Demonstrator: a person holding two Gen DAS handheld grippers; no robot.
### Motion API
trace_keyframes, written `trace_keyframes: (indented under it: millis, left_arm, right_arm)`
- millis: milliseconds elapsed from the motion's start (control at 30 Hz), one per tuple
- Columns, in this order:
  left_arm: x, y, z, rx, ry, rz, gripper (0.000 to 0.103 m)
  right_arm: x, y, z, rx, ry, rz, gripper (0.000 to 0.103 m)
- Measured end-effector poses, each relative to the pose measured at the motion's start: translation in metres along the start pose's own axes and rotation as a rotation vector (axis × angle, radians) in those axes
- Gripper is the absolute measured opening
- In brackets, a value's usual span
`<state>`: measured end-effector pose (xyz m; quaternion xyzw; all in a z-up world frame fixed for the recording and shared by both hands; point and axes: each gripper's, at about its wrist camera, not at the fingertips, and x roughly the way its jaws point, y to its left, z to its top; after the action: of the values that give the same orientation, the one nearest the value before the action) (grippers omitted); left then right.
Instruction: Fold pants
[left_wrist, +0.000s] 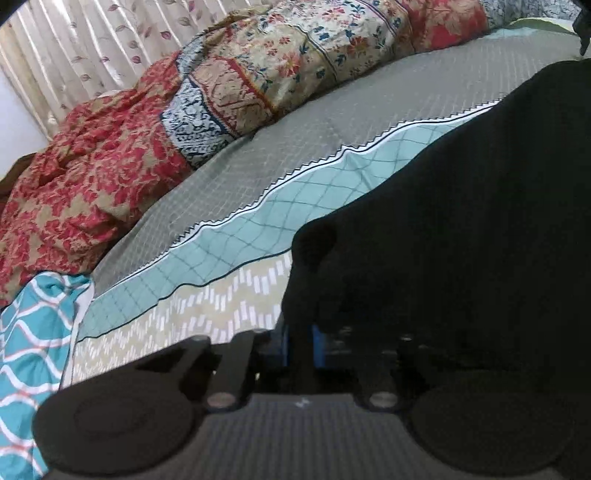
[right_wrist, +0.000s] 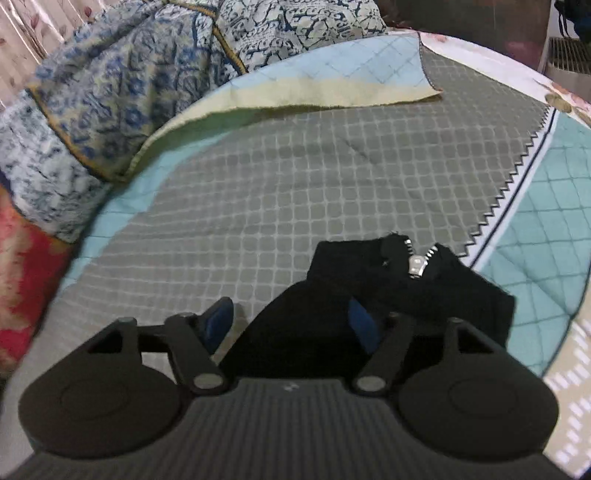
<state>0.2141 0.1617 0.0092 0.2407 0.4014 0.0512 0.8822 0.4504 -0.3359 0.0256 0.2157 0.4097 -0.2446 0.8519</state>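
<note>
Left wrist view: the jaws of the left gripper (left_wrist: 308, 328) are closed on a fold of the black pants (left_wrist: 461, 221), with dark cloth bunched right over the tips. The pants fill the right half of this view, draped up from the grip. Left of them the bedspread (left_wrist: 258, 173) lies bare: a grey checked field, a white zigzag border, a teal band, then a beige strip at the near edge. A teal wavy cloth (left_wrist: 33, 332) sits at the lower left. A heaped floral quilt (left_wrist: 122, 155) runs along the far side, with a curtain (left_wrist: 74, 44) behind it.

Right wrist view: the jaws of the right gripper (right_wrist: 291, 325) stand open, 2 blue pads (right_wrist: 219, 325) well apart. A fold of the pants (right_wrist: 406, 288) lies between them, touching the right pad only; I cannot tell more. The zip (right_wrist: 417, 264) lies open beyond the tips. Ahead, the grey bedspread (right_wrist: 277, 177) is bare up to a turned-back corner (right_wrist: 332, 88). A blue quilt (right_wrist: 110, 92) bounds the far left.
</note>
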Motion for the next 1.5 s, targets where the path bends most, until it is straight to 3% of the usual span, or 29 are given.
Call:
trace_keyframes:
  millis: [33, 67, 167, 400, 567, 833, 933, 1067, 1167, 1200, 1233, 1267, 1300, 1400, 1500]
  left_arm:
    - [-0.001, -0.001, 0.000, -0.008, -0.006, 0.007, 0.008]
    - [-0.003, -0.001, 0.000, -0.019, -0.012, 0.017, 0.007]
    - [-0.016, 0.007, 0.002, -0.079, -0.044, 0.041, 0.007]
    - [-0.089, 0.034, -0.005, -0.178, -0.146, 0.102, 0.007]
    - [-0.146, 0.048, -0.027, -0.249, -0.183, 0.102, 0.007]
    - [-0.246, 0.038, -0.095, -0.257, -0.263, 0.096, 0.007]
    - [-0.269, 0.029, -0.125, -0.283, -0.241, 0.066, 0.007]
    - [-0.270, 0.004, -0.165, -0.272, -0.147, 0.013, 0.008]
    - [-0.259, -0.022, -0.188, -0.214, -0.065, 0.009, 0.013]
    - [-0.258, -0.029, -0.194, -0.178, -0.056, 0.032, 0.017]
    - [-0.261, -0.035, -0.199, -0.155, -0.057, 0.052, 0.021]
    - [-0.266, -0.034, -0.202, -0.153, -0.060, 0.061, 0.029]
    - [-0.272, -0.032, -0.205, -0.174, -0.061, 0.052, 0.038]
    - [-0.292, -0.006, -0.215, -0.303, -0.079, -0.008, 0.052]
    - [-0.299, 0.031, -0.226, -0.547, -0.047, -0.118, 0.067]
  right_arm:
    - [-0.003, 0.006, -0.004, -0.049, -0.013, -0.041, 0.036]
    - [-0.005, 0.006, -0.006, -0.064, -0.006, -0.015, 0.011]
    - [-0.023, -0.014, -0.006, -0.032, -0.007, 0.031, 0.005]
    - [-0.130, -0.099, 0.000, 0.116, -0.122, 0.240, 0.005]
    - [-0.213, -0.182, -0.024, 0.167, -0.176, 0.337, 0.003]
    - [-0.292, -0.318, -0.120, 0.247, -0.220, 0.342, 0.003]
    - [-0.294, -0.356, -0.162, 0.296, -0.206, 0.317, 0.003]
    - [-0.269, -0.400, -0.205, 0.420, -0.142, 0.260, 0.003]
    - [-0.242, -0.412, -0.228, 0.489, -0.071, 0.187, 0.003]
    - [-0.242, -0.414, -0.233, 0.515, -0.093, 0.175, 0.005]
    - [-0.244, -0.416, -0.235, 0.546, -0.104, 0.162, 0.020]
    - [-0.247, -0.417, -0.236, 0.578, -0.113, 0.143, 0.045]
    - [-0.253, -0.416, -0.237, 0.598, -0.140, 0.107, 0.050]
    - [-0.273, -0.406, -0.232, 0.492, -0.241, 0.090, 0.049]
    - [-0.292, -0.378, -0.229, 0.344, -0.327, 0.139, 0.049]
